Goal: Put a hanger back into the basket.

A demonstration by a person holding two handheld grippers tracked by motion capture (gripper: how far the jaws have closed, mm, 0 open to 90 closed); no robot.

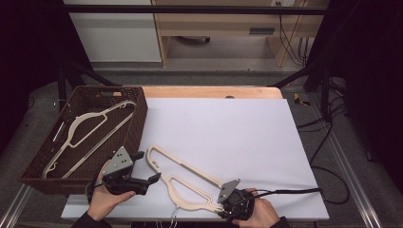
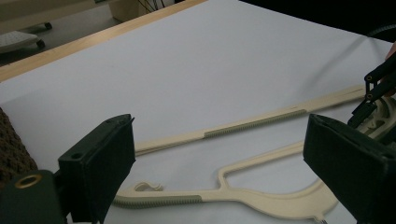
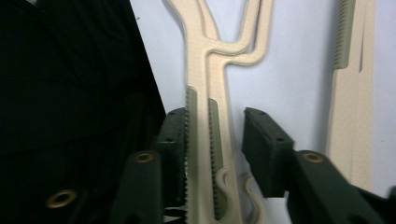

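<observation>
A cream hanger (image 1: 185, 178) with green ribbed strips lies slantwise on the white sheet (image 1: 223, 128) near the front edge. In the right gripper view the hanger (image 3: 205, 60) looks doubled, like two stacked slightly offset. My right gripper (image 1: 222, 207) (image 3: 215, 116) stands open astride the hanger's near end; its left jaw touches the ribbed strip and the right jaw stands off. My left gripper (image 1: 146, 167) (image 2: 219, 135) is open wide just left of the hanger's far end, holding nothing. The hanger (image 2: 252, 126) lies past its jaws.
A brown wicker basket (image 1: 138, 118) sits at the left of the table with another cream hanger (image 1: 90, 128) lying in it. A black cable (image 1: 294, 191) trails right from my right gripper. A strip of bare wood (image 1: 214, 91) borders the sheet at the back.
</observation>
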